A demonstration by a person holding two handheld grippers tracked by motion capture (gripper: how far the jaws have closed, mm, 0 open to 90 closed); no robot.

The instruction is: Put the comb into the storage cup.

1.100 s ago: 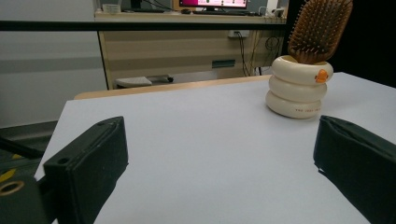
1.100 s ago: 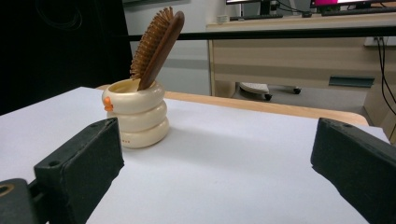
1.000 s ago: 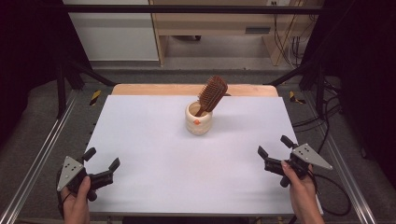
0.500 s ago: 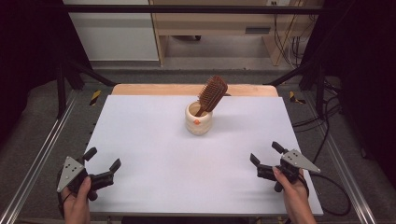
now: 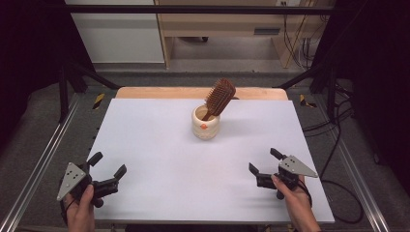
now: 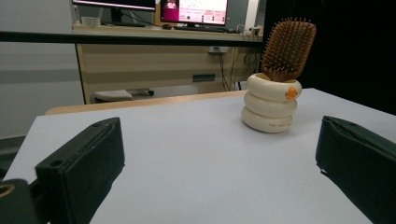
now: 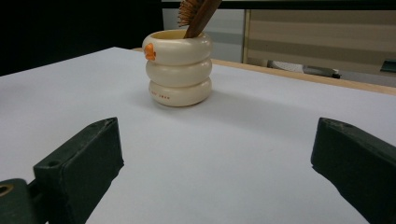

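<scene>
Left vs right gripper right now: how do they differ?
The left gripper sits at the sheet's near left corner; the right gripper sits further in on the sheet. The right gripper is nearer the cup with the hairbrush than the left. Both are open and hold nothing.

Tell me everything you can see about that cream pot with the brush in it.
The cream pot looks like three smooth rounded rings stacked up, glossy like ceramic or plastic, with a small orange mark near its rim and tiny print on its lowest ring. It stands upright on the white table, toward the far middle. A brown wooden hairbrush stands in it handle down, its bristled head leaning out over the rim. Nothing else touches it; both grippers are apart from it, near the front edge.
</scene>
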